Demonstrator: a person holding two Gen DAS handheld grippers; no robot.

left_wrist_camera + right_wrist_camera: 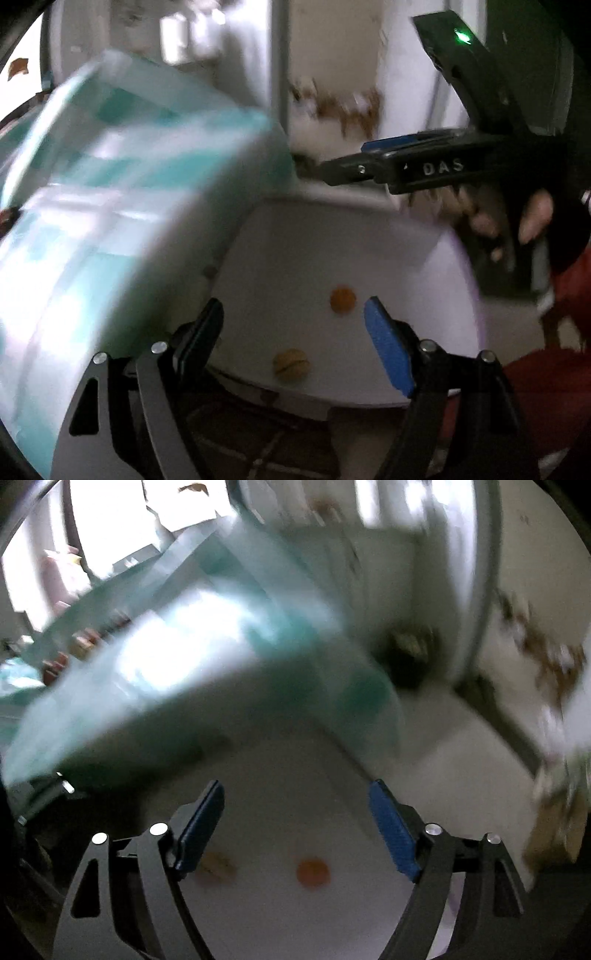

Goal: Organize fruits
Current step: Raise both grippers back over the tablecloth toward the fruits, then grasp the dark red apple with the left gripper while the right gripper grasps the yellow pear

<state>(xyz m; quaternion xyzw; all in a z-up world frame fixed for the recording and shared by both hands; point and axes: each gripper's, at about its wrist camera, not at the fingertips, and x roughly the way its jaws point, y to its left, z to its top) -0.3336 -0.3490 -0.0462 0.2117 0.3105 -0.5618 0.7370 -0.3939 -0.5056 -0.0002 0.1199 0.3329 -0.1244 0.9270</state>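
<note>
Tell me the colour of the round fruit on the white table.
Orange, clearest in the left wrist view.

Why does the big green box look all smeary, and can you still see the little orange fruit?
Left wrist view: the green box is streaked by motion blur, while the orange fruit on the white table stays fairly sharp. Right wrist view: everything smears more, glare whitens the box, and the orange fruit is a fuzzy blob.

The white tabletop (388, 258) carried two small fruits. An orange fruit (342, 300) lay near its middle. A tan walnut-like fruit (290, 366) sat close beside it, nearer the tabletop's edge.
</note>
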